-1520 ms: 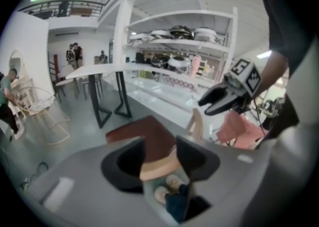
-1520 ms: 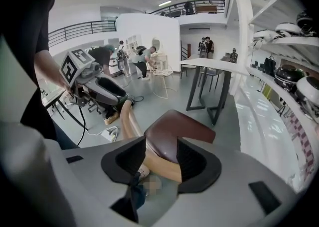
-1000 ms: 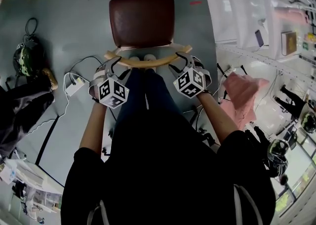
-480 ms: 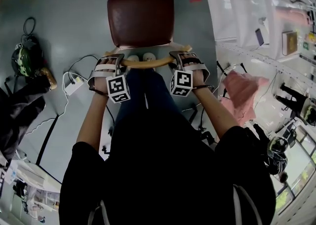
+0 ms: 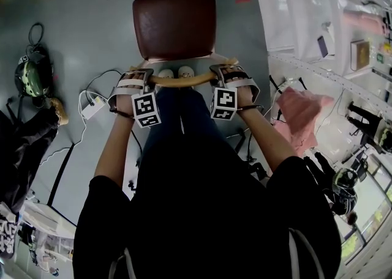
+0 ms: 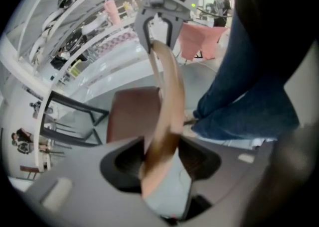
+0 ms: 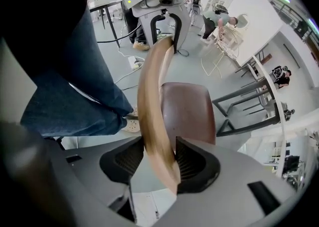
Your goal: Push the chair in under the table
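The chair has a dark brown seat (image 5: 174, 24) and a curved wooden backrest (image 5: 180, 79), and stands on the grey floor in front of me. My left gripper (image 5: 138, 78) straddles the backrest's left end and my right gripper (image 5: 223, 73) its right end, both pointing down. In the left gripper view the backrest (image 6: 169, 91) runs between the jaws of my left gripper (image 6: 162, 151); they have just been closing and the pads touch the wood. In the right gripper view my right gripper (image 7: 158, 159) is shut on the backrest (image 7: 149, 86). The white table (image 5: 294, 8) lies at the right.
My jeans-clad legs (image 5: 184, 112) and white shoes (image 5: 176, 73) stand right behind the chair. Cables and a white power adapter (image 5: 92, 106) lie on the floor at the left, near a helmet (image 5: 30, 73). A pink cloth (image 5: 303, 119) hangs at the right.
Both grippers have rolled inward and come down onto the backrest, one at each end. The chair has stayed where it was.
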{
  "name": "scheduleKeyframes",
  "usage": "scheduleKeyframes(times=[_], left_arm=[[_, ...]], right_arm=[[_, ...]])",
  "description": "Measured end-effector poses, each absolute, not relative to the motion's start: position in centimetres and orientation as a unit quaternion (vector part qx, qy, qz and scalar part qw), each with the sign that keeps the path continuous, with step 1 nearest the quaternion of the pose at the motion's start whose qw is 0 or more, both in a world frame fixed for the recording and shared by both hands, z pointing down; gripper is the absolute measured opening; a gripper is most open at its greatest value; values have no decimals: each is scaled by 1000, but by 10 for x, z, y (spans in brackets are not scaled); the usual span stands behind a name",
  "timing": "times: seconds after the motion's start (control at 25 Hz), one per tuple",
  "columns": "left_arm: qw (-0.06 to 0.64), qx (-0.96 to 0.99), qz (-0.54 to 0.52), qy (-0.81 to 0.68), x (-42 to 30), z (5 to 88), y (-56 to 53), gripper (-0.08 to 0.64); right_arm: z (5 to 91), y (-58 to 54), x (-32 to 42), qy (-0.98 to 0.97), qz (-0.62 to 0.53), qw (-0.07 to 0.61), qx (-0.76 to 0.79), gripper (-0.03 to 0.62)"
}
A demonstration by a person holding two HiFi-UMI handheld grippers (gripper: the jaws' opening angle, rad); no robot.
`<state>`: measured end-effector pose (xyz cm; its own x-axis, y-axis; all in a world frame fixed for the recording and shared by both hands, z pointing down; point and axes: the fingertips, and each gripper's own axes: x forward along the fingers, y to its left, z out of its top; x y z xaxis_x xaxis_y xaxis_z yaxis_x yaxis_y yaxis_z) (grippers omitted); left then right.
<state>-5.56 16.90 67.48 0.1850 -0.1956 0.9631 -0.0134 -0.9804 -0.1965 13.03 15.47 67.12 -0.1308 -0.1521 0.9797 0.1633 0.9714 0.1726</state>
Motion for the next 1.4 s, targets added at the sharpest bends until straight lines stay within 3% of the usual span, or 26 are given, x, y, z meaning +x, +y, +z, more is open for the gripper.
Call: scheduleKeyframes(times=[1.4], left_arm=[[80, -762, -637, 86, -88, 681, 106, 231]], right_arm=[[679, 104, 101, -721, -93, 686, 28, 202]])
